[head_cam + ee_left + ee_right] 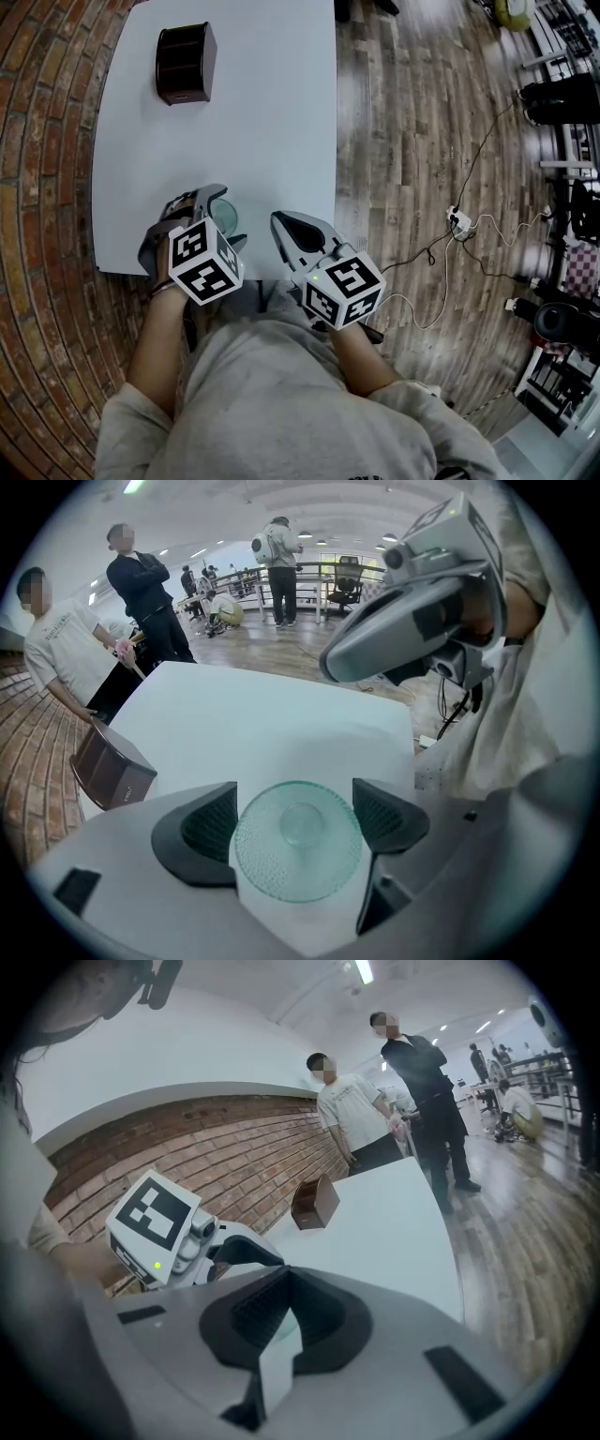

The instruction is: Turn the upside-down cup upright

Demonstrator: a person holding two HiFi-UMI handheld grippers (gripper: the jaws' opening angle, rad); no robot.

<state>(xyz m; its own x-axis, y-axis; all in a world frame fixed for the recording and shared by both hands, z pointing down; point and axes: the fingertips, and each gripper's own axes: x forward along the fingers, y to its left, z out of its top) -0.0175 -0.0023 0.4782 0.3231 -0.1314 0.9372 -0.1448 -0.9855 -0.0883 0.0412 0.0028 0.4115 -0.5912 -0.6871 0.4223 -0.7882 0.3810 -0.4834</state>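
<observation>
A clear greenish glass cup (298,841) stands on the white table (272,112) close to its near edge. I look straight down on it and see a small round disc at its centre; which way up it stands I cannot tell. My left gripper (298,822) points steeply down around it, one dark pad against each side. From the head, the cup (228,216) shows between the left gripper's (228,217) fingers. My right gripper (278,221) hovers just right of it, jaws shut and empty, pads (262,1312) together.
A dark brown box (186,63) sits at the table's far left. Two people (141,602) stand beyond the far end. Brick floor lies left of the table, wood floor right of it, with a power strip and cables (459,220).
</observation>
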